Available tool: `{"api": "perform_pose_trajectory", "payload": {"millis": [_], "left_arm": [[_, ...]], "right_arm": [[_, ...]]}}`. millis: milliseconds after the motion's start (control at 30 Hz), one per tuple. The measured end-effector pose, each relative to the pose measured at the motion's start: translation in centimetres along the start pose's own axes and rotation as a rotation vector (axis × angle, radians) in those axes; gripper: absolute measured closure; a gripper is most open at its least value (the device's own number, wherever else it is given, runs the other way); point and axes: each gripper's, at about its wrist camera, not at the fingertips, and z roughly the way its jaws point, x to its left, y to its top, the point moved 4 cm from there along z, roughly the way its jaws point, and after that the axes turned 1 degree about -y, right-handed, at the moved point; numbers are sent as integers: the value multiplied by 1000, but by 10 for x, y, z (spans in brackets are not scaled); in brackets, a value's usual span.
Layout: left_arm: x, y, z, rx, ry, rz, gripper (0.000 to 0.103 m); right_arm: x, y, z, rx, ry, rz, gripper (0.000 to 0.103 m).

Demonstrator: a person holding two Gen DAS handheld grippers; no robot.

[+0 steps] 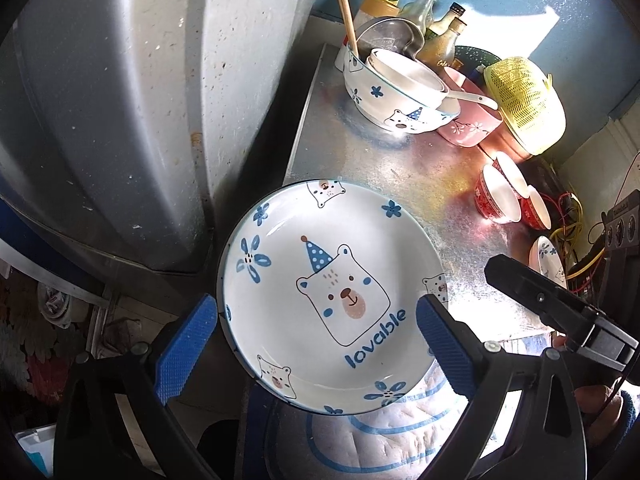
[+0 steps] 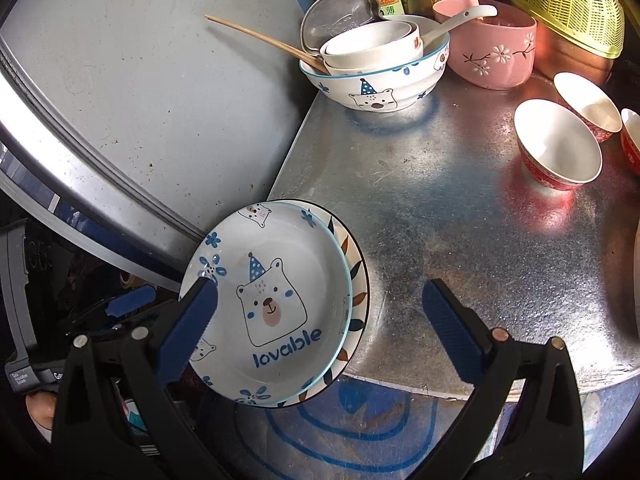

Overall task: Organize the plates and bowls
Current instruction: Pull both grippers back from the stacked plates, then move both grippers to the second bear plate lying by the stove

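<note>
The bear plate (image 1: 332, 300) is the landmark here. It lies face up at the near left corner of the metal counter (image 2: 460, 220), stacked on a leaf-patterned plate (image 2: 356, 280) whose rim shows past its right side; both plates overhang the counter's front edge.

The left gripper (image 1: 316, 344) is angled steeply down over the bear plate. Its jaws stand released and wide: the blue pads (image 1: 188, 348) flank the plate's near half, one just off its left rim, the other over its right rim, and neither presses on it. Nothing is held.

The right gripper (image 2: 324, 332) also tilts steeply down, a little to the right of the bear plate. Its jaws are spread wide and empty; the left pad crosses in front of the plate's left rim, the right pad sits over bare counter to the plate's right. In the left wrist view its black body comes in from the right of the plate, with part of a person's hand (image 1: 600, 404) behind it.

Beyond the plate, at the counter's back, a bear-printed bowl (image 2: 376, 84) holds smaller white bowls (image 2: 372, 46), a spoon and a wooden stick. Right of that stands a pink bowl (image 2: 492, 48), then a yellow strainer (image 2: 560, 4). Far right of the plate sit red bowls (image 2: 556, 148) with white insides. Bottles (image 1: 420, 8) line the wall behind.
</note>
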Motion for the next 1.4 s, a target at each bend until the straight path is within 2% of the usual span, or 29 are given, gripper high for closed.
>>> {"api": "perform_pose_trajectory", "payload": {"millis": [500,767,1000,1400], "left_arm": [[-20,5,5,27,-46,59,1],[-45,8,8,34,-51,100,1],[-81,10,17,38,-40,127,1],[-161,3,43,63,-23,170,1]], "right_arm": [[-15,-9,-25,-36,-58,96,0],[-37,-8,-39,-51,-73,141,0],[-68,-10,-53,-51,-73,153,0],[-150,-10,-92,-63,-79,225,0]]}}
